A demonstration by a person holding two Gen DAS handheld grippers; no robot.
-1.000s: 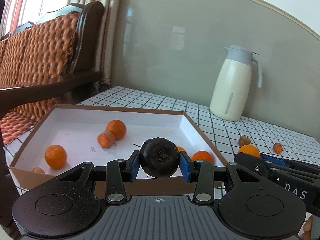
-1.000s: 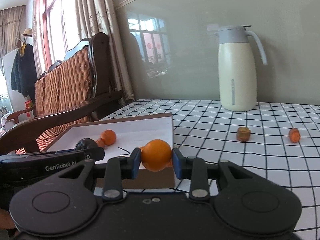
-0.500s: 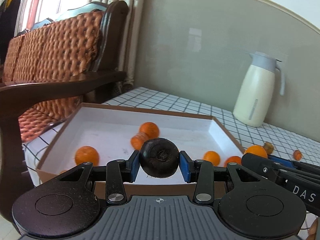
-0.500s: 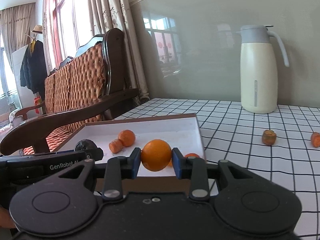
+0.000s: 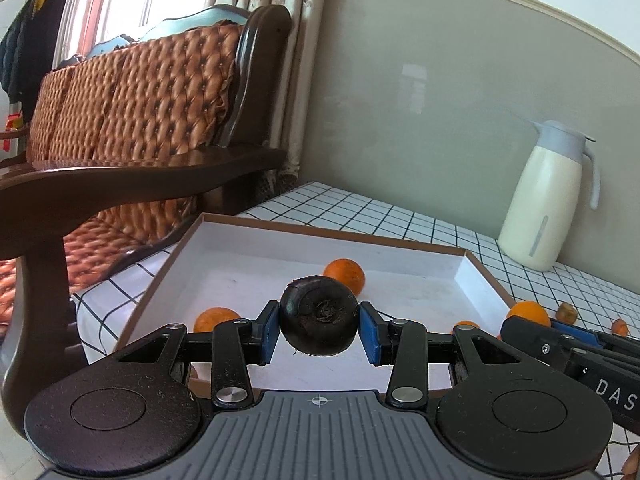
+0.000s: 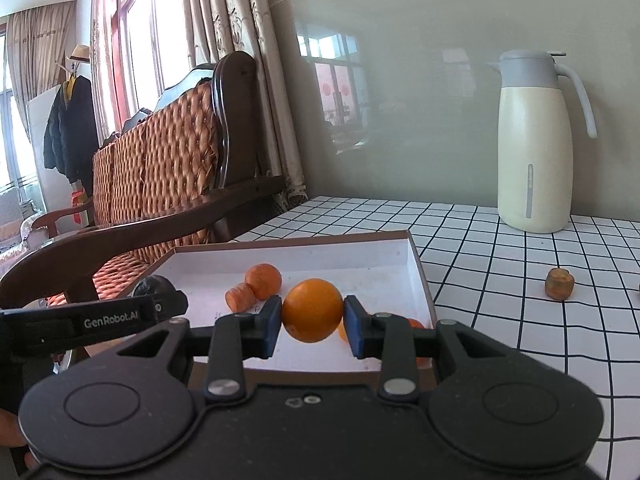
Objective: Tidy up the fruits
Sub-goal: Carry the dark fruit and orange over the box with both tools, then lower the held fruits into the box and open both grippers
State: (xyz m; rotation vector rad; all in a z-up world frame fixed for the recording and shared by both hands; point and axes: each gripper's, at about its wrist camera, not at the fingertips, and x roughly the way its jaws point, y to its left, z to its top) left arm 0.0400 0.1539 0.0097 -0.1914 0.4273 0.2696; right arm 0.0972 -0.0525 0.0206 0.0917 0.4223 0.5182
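My left gripper (image 5: 319,327) is shut on a dark round fruit (image 5: 319,316) and holds it above the near edge of a shallow brown box with a white floor (image 5: 400,240). My right gripper (image 6: 313,322) is shut on an orange (image 6: 313,309) over the box's near right part (image 6: 420,264). In the box lie oranges (image 5: 345,275) (image 5: 216,318) (image 6: 263,281) and a carrot piece (image 6: 240,297). The right gripper's orange shows in the left wrist view (image 5: 528,314); the dark fruit shows in the right wrist view (image 6: 154,285).
A cream thermos jug (image 6: 534,140) stands at the back of the checked table (image 6: 500,280). A small brown fruit (image 6: 559,283) and a small orange piece (image 5: 620,326) lie on the table right of the box. A wooden sofa (image 5: 120,120) stands to the left.
Both grippers have moved left and closer toward the box, still holding their fruits. The jug and loose pieces have shifted right in both views.
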